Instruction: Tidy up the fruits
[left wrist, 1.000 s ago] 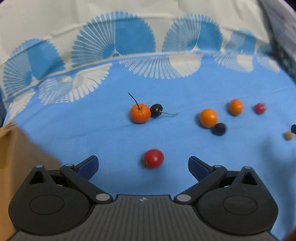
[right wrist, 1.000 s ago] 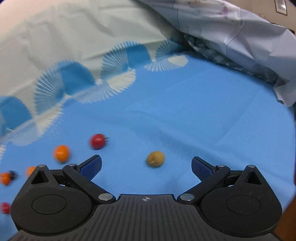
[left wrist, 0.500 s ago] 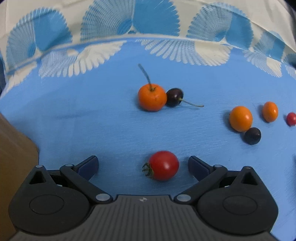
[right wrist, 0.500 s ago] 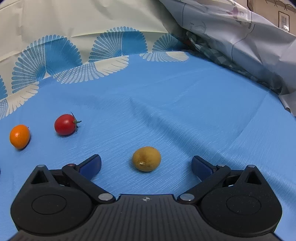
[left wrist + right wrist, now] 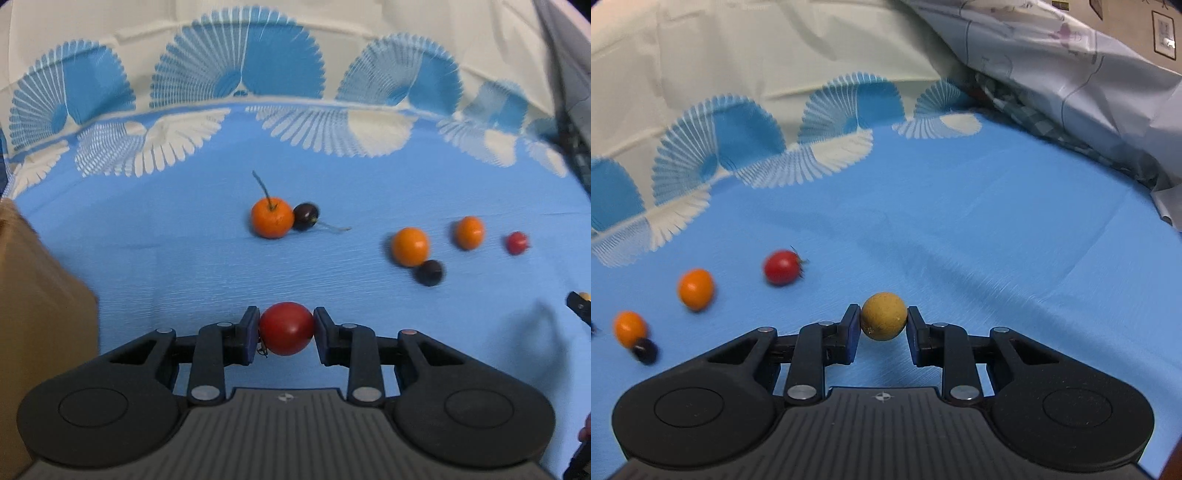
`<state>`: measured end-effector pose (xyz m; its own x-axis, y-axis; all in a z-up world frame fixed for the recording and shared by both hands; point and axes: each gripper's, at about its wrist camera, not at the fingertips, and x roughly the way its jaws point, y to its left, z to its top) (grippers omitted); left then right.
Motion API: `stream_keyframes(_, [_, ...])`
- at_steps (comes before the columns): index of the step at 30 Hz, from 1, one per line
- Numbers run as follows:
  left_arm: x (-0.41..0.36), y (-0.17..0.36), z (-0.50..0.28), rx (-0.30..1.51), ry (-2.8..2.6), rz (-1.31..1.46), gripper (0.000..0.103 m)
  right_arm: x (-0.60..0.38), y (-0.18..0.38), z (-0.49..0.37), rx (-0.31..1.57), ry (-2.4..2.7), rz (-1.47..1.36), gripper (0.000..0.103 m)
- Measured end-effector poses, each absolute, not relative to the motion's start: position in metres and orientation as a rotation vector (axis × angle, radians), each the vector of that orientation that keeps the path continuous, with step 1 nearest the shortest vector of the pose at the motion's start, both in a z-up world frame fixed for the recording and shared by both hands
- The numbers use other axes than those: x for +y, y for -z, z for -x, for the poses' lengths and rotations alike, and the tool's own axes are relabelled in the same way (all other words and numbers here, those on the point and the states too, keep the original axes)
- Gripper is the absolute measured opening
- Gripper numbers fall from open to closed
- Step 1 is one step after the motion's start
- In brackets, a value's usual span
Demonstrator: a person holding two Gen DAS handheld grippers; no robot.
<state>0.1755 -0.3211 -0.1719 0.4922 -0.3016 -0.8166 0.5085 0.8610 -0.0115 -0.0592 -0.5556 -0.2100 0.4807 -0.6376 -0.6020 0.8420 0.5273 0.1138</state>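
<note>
left gripper (image 5: pixel 287 334): jaws have just closed, now pinching red tomato (image 5: pixel 287 328) | right gripper (image 5: pixel 882 325): jaws just closed on yellow-brown fruit (image 5: pixel 884 316) | both apparently barely off blue cloth (image 5: pixel 184 258), blur hides contact | next: carry to grouping spots
</note>
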Motion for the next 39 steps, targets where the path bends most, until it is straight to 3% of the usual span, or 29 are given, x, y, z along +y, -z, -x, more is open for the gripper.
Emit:
stream_keyframes(9, [-0.259, 0.072, -0.112, 0.884, 0.591, -0.206, 0.035, -0.464, 0.128, 0.091, 0.407, 0.754, -0.425, 0.027])
stream_keyframes(17, [-0.165, 0.01, -0.054, 0.804, 0.532, -0.208, 0.035, -0.342, 0.075, 0.118, 0.399, 0.476, -0.408, 0.027])
stream_keyframes(31, [0.02, -0.004, 0.031, 0.826, 0.348, -0.116, 0.035, -0.154, 0.022, 0.154, 0.461, 0.059, -0.27, 0.027])
stream_keyframes(39, [0.077, 0.005, 0.074, 0.788, 0.288, -0.082, 0.035, -0.101, 0.006, 0.169, 0.452, -0.024, -0.147, 0.028])
